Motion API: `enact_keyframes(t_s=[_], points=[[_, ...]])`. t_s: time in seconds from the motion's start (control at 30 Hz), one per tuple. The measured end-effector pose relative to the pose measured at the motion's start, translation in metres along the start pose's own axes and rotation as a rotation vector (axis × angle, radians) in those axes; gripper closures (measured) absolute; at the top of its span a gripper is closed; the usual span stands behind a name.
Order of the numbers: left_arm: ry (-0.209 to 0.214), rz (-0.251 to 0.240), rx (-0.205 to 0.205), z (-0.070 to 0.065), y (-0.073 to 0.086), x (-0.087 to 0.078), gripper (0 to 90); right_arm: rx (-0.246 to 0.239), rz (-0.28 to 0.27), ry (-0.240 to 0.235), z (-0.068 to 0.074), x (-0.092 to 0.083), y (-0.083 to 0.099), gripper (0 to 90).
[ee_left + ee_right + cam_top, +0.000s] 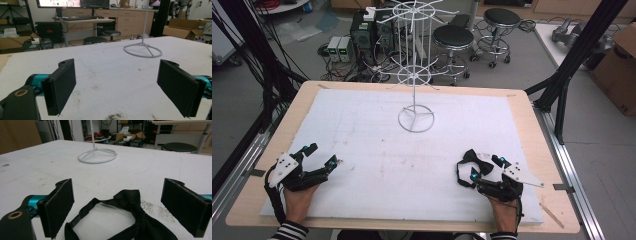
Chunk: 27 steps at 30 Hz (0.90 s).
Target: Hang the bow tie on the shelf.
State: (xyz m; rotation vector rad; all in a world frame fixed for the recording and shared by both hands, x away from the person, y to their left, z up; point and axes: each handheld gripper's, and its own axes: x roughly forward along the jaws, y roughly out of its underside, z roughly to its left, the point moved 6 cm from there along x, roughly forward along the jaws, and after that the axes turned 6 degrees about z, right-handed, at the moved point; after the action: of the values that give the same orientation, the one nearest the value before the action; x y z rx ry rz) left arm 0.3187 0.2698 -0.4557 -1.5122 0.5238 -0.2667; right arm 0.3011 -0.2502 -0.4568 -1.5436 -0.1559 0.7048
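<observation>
Both my left gripper [318,156] and right gripper [120,206] sit spread wide, the black bow tie [125,220] lying limp between the right jaws, so I'd probably snag only its strap.

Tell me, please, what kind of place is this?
Probably a lab or workshop. Behind the foam-covered table stand round stools, computer equipment with cables on the floor, cardboard boxes, and a desk with monitors.
</observation>
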Motion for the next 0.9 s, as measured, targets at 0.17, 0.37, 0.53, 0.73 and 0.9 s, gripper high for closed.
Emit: enact_keyframes(t_s=[0.17, 0.37, 0.53, 0.73, 0.9], points=[[-0.001, -0.003, -0.005, 0.0, 0.0, 0.0, 15.9, -0.012, 0.025, -0.01, -0.001, -0.001, -0.012, 10.1], [-0.006, -0.001, -0.007, 0.0, 0.0, 0.0, 15.9, -0.038, 0.078, -0.009, -0.004, 0.002, -0.024, 10.1], [-0.007, 0.001, 0.002, 0.0, 0.0, 0.0, 15.8, -0.061, 0.153, -0.011, -0.012, 0.003, -0.033, 10.1], [-0.009, 0.005, 0.0, 0.0, 0.0, 0.001, 15.8, -0.091, 0.266, -0.024, -0.022, 0.007, -0.036, 10.2], [-0.008, 0.006, 0.001, 0.0, 0.0, 0.001, 15.8, -0.121, 0.36, -0.033, -0.028, 0.014, -0.036, 16.4]])
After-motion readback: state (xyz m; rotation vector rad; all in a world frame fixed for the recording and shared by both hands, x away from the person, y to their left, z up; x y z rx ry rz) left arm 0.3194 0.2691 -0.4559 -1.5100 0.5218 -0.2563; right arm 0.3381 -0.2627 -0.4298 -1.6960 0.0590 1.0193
